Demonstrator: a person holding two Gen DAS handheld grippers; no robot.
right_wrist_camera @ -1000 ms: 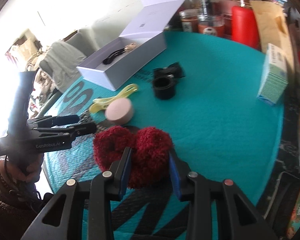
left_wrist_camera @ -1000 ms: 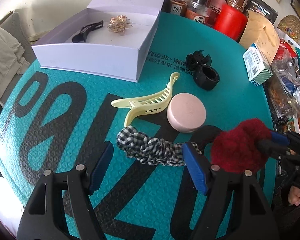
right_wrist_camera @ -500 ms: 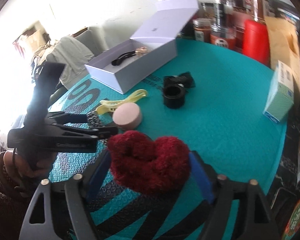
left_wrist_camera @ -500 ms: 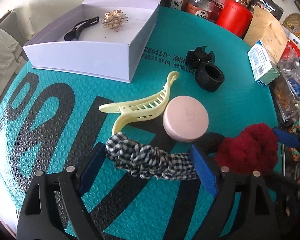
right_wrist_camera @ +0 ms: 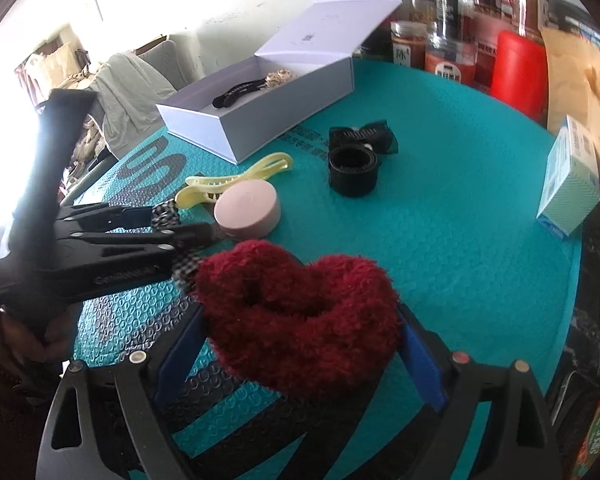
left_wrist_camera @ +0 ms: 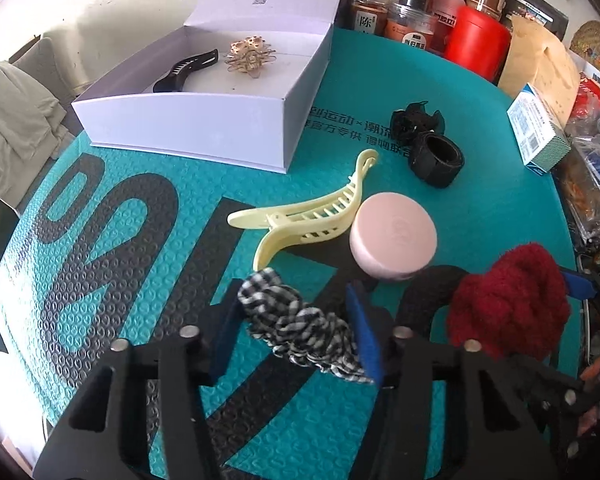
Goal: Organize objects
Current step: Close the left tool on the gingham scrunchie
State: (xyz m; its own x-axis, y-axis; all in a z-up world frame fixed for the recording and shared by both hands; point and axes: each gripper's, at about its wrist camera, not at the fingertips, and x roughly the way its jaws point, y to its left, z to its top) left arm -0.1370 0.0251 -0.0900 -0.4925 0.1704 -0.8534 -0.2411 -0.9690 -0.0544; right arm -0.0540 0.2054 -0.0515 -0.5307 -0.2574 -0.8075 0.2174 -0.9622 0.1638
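Many jars (left_wrist_camera: 412, 8) crowd one edge of the teal embossed mat (left_wrist_camera: 100, 280).

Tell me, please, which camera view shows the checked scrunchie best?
The left wrist view: the checked scrunchie lies almost whole between the left gripper pads. In the right wrist view that gripper hides all but two scraps of it.

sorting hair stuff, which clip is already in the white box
The black clip, lying in the white box beside the gold flower ornament. The yellow claw clip lies on the mat.
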